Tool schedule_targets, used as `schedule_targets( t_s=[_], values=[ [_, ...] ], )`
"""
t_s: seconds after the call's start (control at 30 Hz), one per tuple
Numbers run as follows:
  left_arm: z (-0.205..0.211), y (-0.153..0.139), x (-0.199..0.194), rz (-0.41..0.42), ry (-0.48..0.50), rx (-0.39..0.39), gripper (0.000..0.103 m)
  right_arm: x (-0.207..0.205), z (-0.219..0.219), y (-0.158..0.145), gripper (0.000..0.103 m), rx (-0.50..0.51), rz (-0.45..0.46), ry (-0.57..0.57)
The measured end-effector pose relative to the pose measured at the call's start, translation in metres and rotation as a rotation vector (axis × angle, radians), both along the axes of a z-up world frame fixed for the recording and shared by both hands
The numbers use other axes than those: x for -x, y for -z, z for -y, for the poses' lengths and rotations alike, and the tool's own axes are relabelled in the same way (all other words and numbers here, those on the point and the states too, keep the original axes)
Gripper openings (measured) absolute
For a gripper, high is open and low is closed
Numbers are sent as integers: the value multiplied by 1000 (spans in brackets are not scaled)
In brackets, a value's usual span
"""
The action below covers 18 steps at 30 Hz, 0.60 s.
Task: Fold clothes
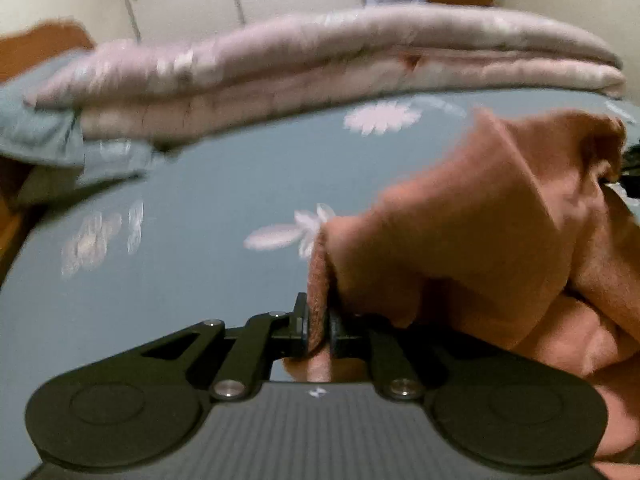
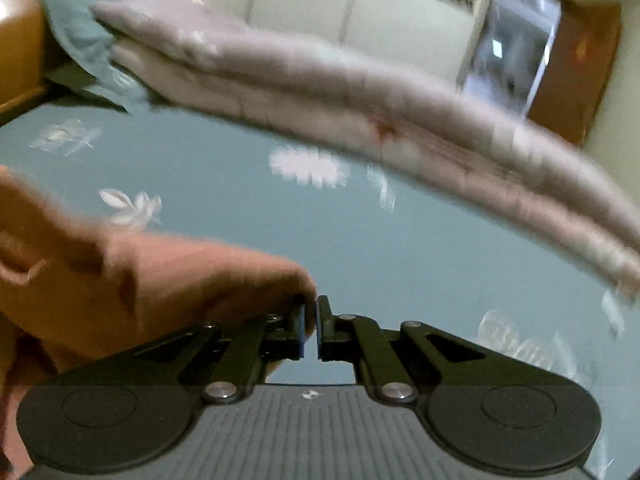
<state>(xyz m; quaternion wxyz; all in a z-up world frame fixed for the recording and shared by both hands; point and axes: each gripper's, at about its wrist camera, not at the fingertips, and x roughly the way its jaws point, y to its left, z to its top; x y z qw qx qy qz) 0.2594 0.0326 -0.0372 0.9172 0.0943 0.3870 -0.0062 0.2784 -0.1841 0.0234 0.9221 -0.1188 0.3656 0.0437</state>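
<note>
rust-orange fleecy cloth garment (image 1: 480, 240) hangs bunched between both tools above a teal bedsheet with white flower prints (image 1: 200, 184). left gripper (image 1: 319, 330) is clenched on a thick edge of it, the fabric spilling off to the right. right gripper (image 2: 311, 328) pinches another corner of it (image 2: 160, 280), jaws nearly together, the fabric trailing left. folded pale pink quilt (image 1: 320, 56) lies across the far side of the bed, beside a teal pillow (image 2: 80, 28).
</note>
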Motion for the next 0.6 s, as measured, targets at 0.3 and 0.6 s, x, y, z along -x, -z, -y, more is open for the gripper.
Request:
schedule_targets(
  t_s=[0.3, 0.6],
  values=[
    [-19, -27, 55, -9, 71, 100, 29, 61, 18, -20, 70, -138, 0, -59],
    [20, -16, 53, 0, 225, -85, 33, 159, -5, -11, 71, -196, -21, -205]
  ],
)
